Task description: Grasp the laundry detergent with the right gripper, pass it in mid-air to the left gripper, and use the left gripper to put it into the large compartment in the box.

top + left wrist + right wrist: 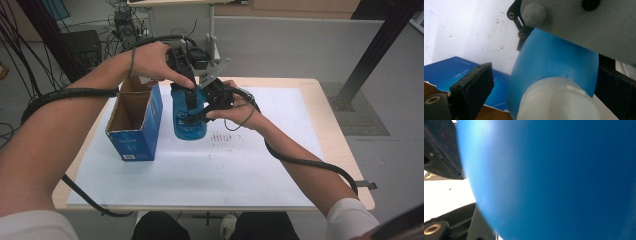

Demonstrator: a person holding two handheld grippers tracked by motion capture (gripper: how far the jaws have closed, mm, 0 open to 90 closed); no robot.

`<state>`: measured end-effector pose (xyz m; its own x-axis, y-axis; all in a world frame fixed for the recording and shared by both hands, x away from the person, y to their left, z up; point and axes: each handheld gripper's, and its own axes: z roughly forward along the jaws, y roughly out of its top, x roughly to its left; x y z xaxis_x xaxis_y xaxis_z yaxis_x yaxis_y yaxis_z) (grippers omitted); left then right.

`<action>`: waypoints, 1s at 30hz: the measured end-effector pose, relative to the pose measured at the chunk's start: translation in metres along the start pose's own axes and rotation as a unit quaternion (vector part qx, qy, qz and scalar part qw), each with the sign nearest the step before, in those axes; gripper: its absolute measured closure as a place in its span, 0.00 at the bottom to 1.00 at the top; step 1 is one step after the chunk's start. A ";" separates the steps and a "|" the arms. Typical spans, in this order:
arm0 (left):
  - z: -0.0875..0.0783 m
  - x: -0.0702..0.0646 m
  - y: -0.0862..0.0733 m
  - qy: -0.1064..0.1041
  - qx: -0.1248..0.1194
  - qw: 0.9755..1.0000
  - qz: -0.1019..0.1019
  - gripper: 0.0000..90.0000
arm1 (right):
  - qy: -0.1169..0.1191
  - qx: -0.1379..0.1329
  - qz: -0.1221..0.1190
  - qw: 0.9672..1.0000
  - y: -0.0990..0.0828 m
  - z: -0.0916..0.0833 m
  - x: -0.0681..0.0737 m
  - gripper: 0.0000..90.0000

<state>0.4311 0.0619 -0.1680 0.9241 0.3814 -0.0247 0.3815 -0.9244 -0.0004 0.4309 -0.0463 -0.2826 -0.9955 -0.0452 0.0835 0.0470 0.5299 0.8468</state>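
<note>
no print reads clearly; the blue box (136, 131) and bottle (189, 125) labels are too small.

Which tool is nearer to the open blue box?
Left. The left tool is at the blue bottle's top, just beside the open blue box; the right tool grips the bottle's far side, away from the box.

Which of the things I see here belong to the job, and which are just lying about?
In the job:
- blue bottle, right gripper shut on its body
- left gripper at its top
- open blue box beside it

Lying about:
- white sheet on the table
- cables and gear on the floor behind
</note>
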 end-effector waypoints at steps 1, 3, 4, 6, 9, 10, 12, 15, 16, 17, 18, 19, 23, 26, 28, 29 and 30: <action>0.000 0.000 0.000 0.000 0.001 1.000 0.000 0.07 | 0.000 0.000 0.000 1.000 0.000 0.000 0.000 0.48; 0.000 0.000 0.000 0.000 0.001 1.000 0.000 0.07 | 0.000 0.000 -0.001 1.000 0.000 0.000 0.000 0.48; 0.000 0.000 0.000 0.000 0.000 1.000 0.000 0.07 | -0.001 0.000 -0.001 1.000 0.000 0.000 0.000 0.48; 0.000 0.000 0.000 0.001 0.000 1.000 0.000 0.07 | -0.001 0.001 0.000 1.000 -0.001 0.000 0.000 0.49; 0.000 -0.001 0.000 0.001 0.000 1.000 0.000 0.07 | -0.001 0.002 0.000 1.000 -0.001 0.000 0.000 0.48; 0.000 -0.001 -0.001 0.001 0.000 1.000 0.000 0.07 | 0.000 0.002 0.001 1.000 -0.001 0.000 0.001 0.49; 0.000 -0.001 -0.001 0.001 -0.002 1.000 0.000 0.07 | -0.001 0.002 0.001 1.000 -0.001 0.000 0.001 0.49; 0.000 -0.001 -0.001 0.001 -0.003 1.000 0.000 0.07 | -0.002 0.002 0.000 1.000 0.000 0.000 0.001 0.49; 0.000 -0.002 -0.001 0.001 -0.005 1.000 -0.003 0.07 | -0.001 0.002 0.001 1.000 -0.001 0.000 0.001 0.49; 0.000 -0.002 -0.001 0.000 -0.005 1.000 -0.003 0.07 | -0.001 0.002 0.001 1.000 -0.001 0.000 0.001 0.49; 0.000 -0.002 -0.001 0.000 -0.005 1.000 -0.002 0.07 | -0.002 0.002 0.001 1.000 0.000 0.000 0.001 0.49; -0.001 -0.001 -0.001 0.001 -0.003 1.000 0.001 0.07 | -0.002 0.002 0.000 1.000 0.000 0.000 0.001 0.48; -0.001 -0.002 -0.002 0.001 -0.005 1.000 -0.001 0.07 | -0.003 0.004 -0.003 1.000 0.000 0.001 0.001 0.49; -0.001 -0.002 -0.002 0.001 -0.004 1.000 -0.001 0.07 | -0.002 0.002 -0.003 1.000 0.000 0.000 0.001 0.48; -0.001 -0.002 -0.002 0.001 -0.004 1.000 -0.001 0.07 | -0.002 0.002 -0.003 1.000 0.000 0.000 0.001 0.49; -0.001 -0.002 -0.002 0.000 -0.006 1.000 -0.004 0.07 | -0.003 0.002 -0.002 1.000 0.000 0.000 0.001 0.48; -0.002 -0.002 -0.001 0.001 -0.004 1.000 0.000 0.07 | -0.003 0.002 -0.002 1.000 0.000 0.000 0.001 0.48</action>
<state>0.4287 0.0625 -0.1664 0.9239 0.3819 -0.0219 0.3821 -0.9241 0.0072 0.4298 -0.0458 -0.2823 -0.9961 -0.0430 0.0764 0.0419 0.5324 0.8455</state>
